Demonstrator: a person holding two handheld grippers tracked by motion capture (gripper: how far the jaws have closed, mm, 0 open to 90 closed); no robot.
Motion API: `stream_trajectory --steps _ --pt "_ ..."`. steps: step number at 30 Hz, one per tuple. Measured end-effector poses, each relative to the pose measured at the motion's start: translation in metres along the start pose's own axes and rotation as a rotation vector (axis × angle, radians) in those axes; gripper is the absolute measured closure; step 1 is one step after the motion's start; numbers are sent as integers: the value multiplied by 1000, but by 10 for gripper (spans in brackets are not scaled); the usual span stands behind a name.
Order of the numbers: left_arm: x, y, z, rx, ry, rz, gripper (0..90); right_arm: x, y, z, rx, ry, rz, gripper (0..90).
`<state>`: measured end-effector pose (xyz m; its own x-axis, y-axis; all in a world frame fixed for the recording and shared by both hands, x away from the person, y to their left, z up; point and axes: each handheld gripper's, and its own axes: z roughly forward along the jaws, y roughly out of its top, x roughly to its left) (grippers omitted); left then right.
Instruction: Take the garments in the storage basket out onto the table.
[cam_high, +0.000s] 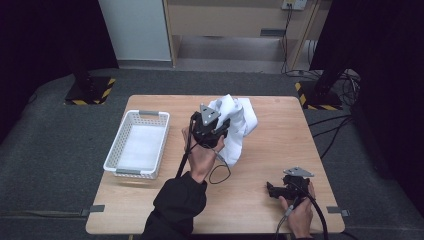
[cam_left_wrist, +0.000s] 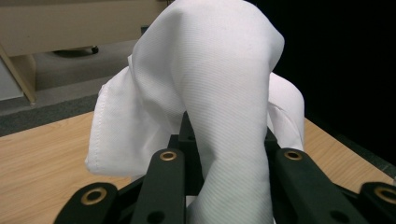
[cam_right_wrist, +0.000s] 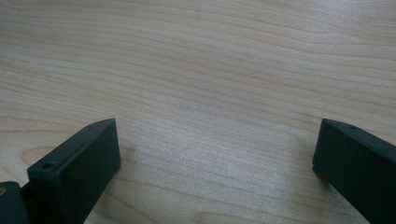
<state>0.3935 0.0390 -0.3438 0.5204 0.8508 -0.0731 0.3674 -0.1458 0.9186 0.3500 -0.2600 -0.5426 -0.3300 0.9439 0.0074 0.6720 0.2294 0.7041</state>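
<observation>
A white cloth (cam_high: 241, 124) hangs bunched above the middle of the wooden table (cam_high: 280, 150). My left gripper (cam_high: 222, 127) is shut on it and holds it lifted, with the lower end trailing to the tabletop. In the left gripper view the cloth (cam_left_wrist: 210, 79) drapes up and over between the two black jaws of my left gripper (cam_left_wrist: 229, 156), and its folds hide the tips. My right gripper (cam_high: 270, 190) rests low at the table's front right, pointing left. It stands open over bare wood (cam_right_wrist: 217, 149), with nothing between its fingers.
A white plastic basket (cam_high: 113, 150) with a pale lining stands on the left part of the table. A black cable (cam_high: 220, 172) loops on the wood near the left hand. Dark carpet surrounds the table, with stand bases at the back corners.
</observation>
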Motion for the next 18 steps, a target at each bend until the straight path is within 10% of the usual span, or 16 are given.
stream_trajectory --steps 18 --pt "-15 2 15 15 -21 22 723 0 0 0 0 0 0 7"
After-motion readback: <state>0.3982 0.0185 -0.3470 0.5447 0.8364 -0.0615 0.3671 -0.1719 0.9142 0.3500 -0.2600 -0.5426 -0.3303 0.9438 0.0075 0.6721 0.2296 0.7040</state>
